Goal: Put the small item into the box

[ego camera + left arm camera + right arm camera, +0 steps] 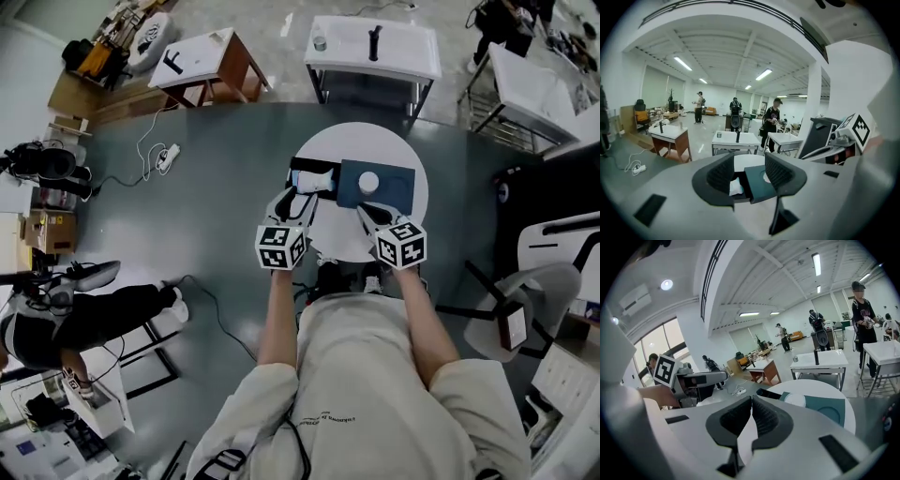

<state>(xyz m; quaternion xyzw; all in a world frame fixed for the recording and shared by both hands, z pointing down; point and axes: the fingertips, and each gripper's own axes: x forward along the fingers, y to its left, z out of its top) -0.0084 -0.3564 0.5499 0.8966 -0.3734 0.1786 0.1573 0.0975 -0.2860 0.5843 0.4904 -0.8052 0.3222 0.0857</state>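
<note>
A dark teal tray (pixel 392 184) lies on the round white table (pixel 361 141), and a small white round item (pixel 368 182) rests on it. To its left is a black open box (pixel 302 174) with white paper inside. My left gripper (pixel 296 201) is open just short of the box, and in the left gripper view (pixel 749 162) the box (pixel 740 186) shows between its jaws. My right gripper (pixel 371 214) is shut and empty at the tray's near edge. From the right gripper (pixel 751 402), the white item (pixel 794 400) lies ahead to the right.
White desks (pixel 373 45) and a wooden-legged table (pixel 208 58) stand beyond the round table. A chair (pixel 525 305) is at the right, and cables (pixel 159 155) trail on the grey floor at the left. Several people stand far off.
</note>
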